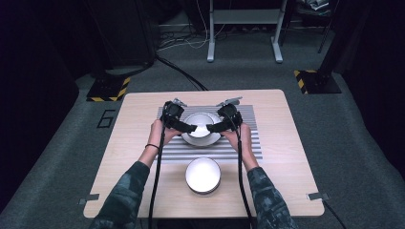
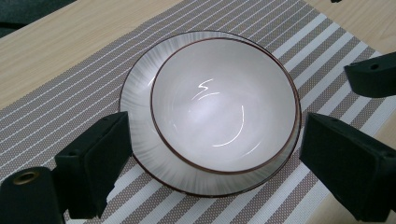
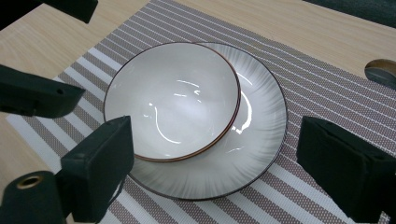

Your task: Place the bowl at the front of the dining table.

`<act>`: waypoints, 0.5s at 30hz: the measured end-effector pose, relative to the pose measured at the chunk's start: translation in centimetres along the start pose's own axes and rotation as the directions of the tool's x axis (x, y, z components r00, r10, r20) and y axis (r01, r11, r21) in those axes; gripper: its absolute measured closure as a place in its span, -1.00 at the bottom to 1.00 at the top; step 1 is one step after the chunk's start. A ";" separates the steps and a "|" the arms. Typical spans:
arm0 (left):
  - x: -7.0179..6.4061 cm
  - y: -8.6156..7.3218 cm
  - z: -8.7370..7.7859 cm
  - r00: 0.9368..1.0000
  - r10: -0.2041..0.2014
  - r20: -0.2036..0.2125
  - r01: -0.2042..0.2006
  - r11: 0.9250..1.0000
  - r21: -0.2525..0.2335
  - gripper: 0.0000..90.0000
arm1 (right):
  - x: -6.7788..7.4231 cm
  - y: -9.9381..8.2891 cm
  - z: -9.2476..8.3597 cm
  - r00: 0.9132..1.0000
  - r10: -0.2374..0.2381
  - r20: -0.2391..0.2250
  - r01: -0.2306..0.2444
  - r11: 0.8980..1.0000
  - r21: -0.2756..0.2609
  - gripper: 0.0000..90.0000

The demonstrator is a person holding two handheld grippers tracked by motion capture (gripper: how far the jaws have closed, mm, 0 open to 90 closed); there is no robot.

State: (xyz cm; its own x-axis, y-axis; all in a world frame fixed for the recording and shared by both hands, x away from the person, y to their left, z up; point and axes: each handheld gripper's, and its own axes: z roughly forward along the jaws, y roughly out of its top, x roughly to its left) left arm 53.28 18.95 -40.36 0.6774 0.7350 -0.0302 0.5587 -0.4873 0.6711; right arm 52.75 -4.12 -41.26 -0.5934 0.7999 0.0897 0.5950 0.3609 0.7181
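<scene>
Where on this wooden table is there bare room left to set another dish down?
Free: bare wood left and right of the striped placemat, and the near corners beside the white bowl. Crowded: the mat's middle, where the brown-rimmed bowl on the white plate sits between the left gripper and right gripper.

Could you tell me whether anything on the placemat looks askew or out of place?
Yes: the bowl sits off-centre on the plate, pushed toward one rim rather than in the middle. Nothing looks spilled or damaged.

A striped placemat [image 1: 239, 148] lies on the table [image 1: 133, 176]. On its far half sits a plate [image 3: 261, 140], with a bowl [image 2: 224, 107] in it, off-centre toward the plate's left. A second bowl [image 1: 203, 175] stands nearer, overlapping the mat's near edge.
</scene>
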 end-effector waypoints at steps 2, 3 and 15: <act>0.1 -0.3 -0.3 1.000 -0.002 -0.003 0.002 1.000 -0.006 -0.83 | 0.1 -0.3 -0.3 1.000 -0.007 -0.001 0.007 1.000 -0.005 -0.83; 0.3 -0.5 -0.4 1.000 -0.005 -0.004 0.005 1.000 -0.009 -0.85 | 0.1 -0.4 -0.4 1.000 -0.010 -0.001 0.010 1.000 -0.003 -0.83; 1.1 -3.0 -1.9 1.000 -0.017 -0.005 0.017 1.000 -0.017 -0.92 | -0.6 -2.4 -2.5 1.000 -0.012 0.009 0.012 1.000 -0.008 -0.91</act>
State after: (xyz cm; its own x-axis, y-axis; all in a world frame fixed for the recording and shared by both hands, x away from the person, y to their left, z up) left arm 51.47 22.11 -41.01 0.6651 0.7458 -0.0379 0.5622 -0.4667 0.6827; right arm 50.31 -6.65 -41.34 -0.5952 0.8001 0.0747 0.5836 0.3665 0.7246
